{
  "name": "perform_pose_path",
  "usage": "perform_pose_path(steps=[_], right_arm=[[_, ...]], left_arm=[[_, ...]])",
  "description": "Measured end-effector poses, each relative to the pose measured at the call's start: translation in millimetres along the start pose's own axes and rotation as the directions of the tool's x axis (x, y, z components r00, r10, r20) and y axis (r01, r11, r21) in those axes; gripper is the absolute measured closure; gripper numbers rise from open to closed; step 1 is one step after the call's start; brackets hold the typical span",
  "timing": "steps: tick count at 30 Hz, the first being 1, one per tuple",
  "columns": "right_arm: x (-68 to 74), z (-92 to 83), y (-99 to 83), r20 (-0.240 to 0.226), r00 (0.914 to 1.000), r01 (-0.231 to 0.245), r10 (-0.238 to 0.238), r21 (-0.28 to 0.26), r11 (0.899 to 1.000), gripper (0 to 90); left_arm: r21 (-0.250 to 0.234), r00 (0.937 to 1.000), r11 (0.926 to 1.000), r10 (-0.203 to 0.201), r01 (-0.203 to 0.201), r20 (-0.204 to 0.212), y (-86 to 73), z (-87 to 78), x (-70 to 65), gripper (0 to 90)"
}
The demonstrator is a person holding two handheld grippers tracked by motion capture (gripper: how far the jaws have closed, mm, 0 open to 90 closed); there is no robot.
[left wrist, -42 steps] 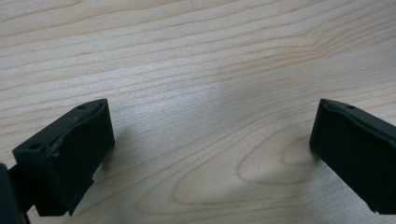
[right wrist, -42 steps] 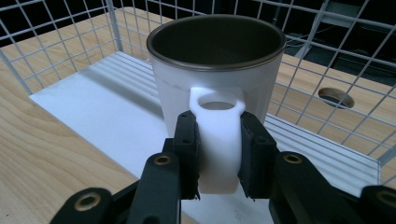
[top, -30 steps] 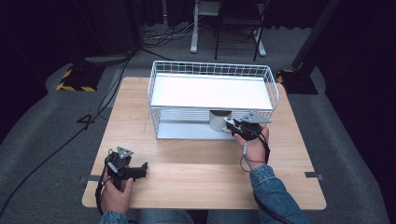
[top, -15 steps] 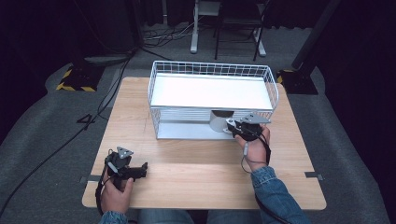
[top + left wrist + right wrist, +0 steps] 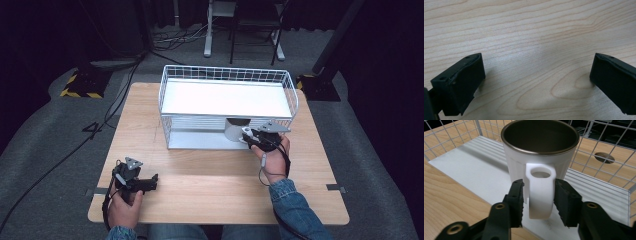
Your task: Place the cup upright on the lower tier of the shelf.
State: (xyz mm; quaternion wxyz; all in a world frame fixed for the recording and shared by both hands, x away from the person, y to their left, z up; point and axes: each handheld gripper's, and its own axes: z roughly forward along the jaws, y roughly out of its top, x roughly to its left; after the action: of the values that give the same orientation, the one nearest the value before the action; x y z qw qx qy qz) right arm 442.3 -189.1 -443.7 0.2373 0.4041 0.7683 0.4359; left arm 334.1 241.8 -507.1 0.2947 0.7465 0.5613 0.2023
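A white mug (image 5: 539,157) with a dark inside stands upright on the lower white shelf (image 5: 474,165) of a wire rack (image 5: 227,72), its handle facing me. My right gripper (image 5: 539,187) is shut on that handle, one jaw at each side. From above, the mug (image 5: 235,130) shows under the rack's upper shelf, with the right gripper (image 5: 248,134) at the rack's front right opening. My left gripper (image 5: 150,181) lies on the table (image 5: 210,200) near its front left corner. In its own view the left gripper (image 5: 537,72) is open, with only bare wood between its jaws.
The rack takes up the back middle of the wooden table, its upper white shelf (image 5: 227,97) bare. A round hole (image 5: 605,157) in the tabletop shows behind the rack's mesh. Cables and a chair base lie on the floor beyond the table.
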Motion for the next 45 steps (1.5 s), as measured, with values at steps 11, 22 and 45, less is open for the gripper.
perform_pose_path(steps=[11, 22, 45], right_arm=[[-0.3, -19.9, 2.4, -0.035, 0.9994, 0.003, -0.004, -0.013, 1.000, 44.8], [-8.4, -55.8, -6.8, -0.077, 0.9970, -0.016, 0.014, -0.031, 0.999, 38.0], [-36.3, -113.8, -47.6, -0.045, 0.9981, -0.036, 0.042, 0.129, 0.991, 16.4]], left_arm=[[0.001, 1.0000, 1.0000, 0.003, -0.003, -0.002, 0.8, 0.5, 0.4, 0.2], [0.001, 1.0000, 1.0000, 0.003, -0.003, -0.002, 0.7, 0.5, 0.4, 0.2], [0.001, 1.0000, 1.0000, 0.002, -0.002, -0.003, 0.9, 0.6, 0.3, 0.2]])
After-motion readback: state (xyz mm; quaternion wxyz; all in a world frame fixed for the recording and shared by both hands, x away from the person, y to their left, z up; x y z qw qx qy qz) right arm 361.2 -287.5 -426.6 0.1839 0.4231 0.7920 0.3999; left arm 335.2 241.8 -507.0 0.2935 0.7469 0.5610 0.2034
